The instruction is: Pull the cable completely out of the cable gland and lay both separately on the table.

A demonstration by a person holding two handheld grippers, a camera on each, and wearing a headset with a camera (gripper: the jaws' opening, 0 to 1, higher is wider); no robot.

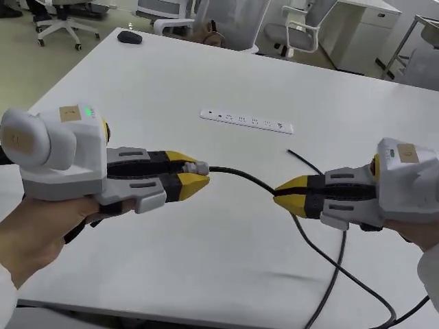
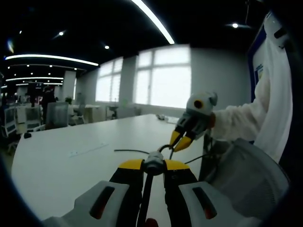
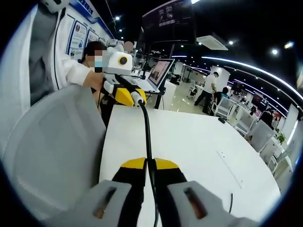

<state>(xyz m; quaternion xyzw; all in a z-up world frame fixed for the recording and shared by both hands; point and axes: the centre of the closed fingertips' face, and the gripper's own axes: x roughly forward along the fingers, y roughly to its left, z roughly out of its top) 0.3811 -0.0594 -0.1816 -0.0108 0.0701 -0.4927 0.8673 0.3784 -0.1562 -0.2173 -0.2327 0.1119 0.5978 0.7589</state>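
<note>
In the head view my left gripper (image 1: 200, 175) is shut on a small grey cable gland (image 1: 199, 167), held above the white table (image 1: 206, 253). A black cable (image 1: 240, 175) comes out of the gland and runs right into my right gripper (image 1: 277, 193), which is shut on it. Past the right gripper the cable trails over the table toward the near right corner. The left gripper view has the gland (image 2: 154, 161) at my jaw tips and the right gripper (image 2: 182, 138) beyond. The right gripper view follows the cable (image 3: 147, 132) up to the gland (image 3: 138, 99).
A white power strip (image 1: 247, 121) lies mid-table beyond the grippers. A loose black cable end (image 1: 296, 156) rests near it. A dark mouse (image 1: 129, 37) sits at the far left edge. Office chairs (image 1: 295, 31) stand behind the table.
</note>
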